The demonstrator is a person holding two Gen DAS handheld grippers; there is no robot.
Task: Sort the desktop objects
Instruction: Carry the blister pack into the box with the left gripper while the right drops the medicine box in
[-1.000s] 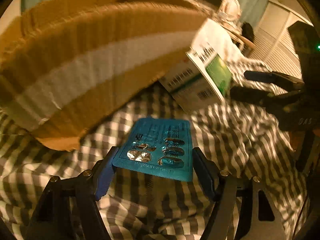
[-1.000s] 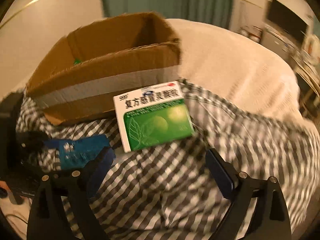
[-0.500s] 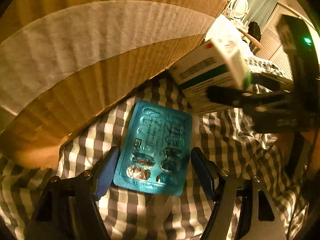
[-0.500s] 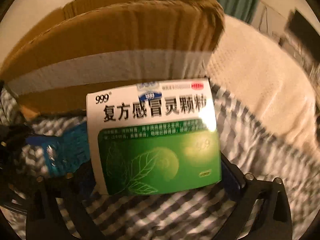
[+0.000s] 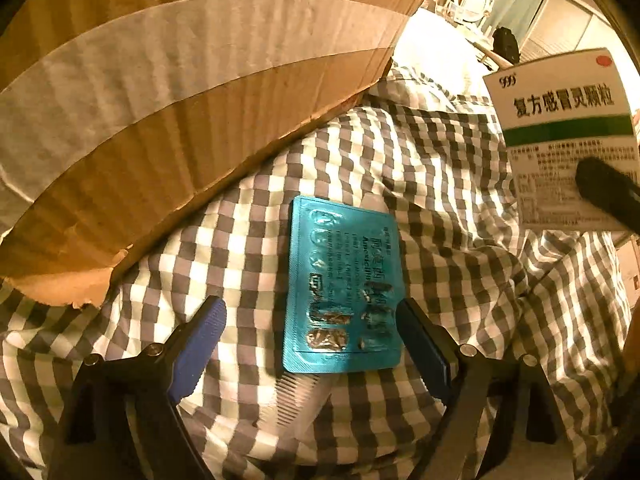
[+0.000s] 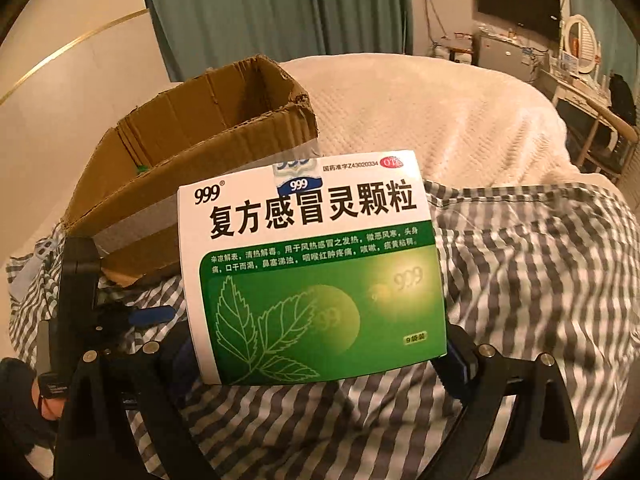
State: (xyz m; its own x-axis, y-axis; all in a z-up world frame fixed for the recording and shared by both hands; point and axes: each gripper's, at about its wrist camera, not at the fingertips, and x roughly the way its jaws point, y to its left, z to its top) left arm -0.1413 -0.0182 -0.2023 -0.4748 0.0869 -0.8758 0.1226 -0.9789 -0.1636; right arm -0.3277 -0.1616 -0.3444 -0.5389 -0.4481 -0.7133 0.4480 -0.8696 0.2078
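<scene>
At far left a brown cardboard box [image 5: 192, 92] with a pale tape band, open at the top, sits on a grey-and-white checked cloth [image 5: 460, 208] spread over a bed. Just right of it, the left gripper [image 5: 310, 334] has its blue-padded fingers [image 5: 198, 344] spread wide around the near end of a flat teal blister pack of pills [image 5: 344, 280] lying on the cloth, the right pad at the pack's edge. Farther right, the right gripper [image 6: 320, 360] clamps its fingers on the sides of a white-and-green cardboard medicine box [image 6: 316, 264], held upright above the cloth, beside the cardboard box.
</scene>
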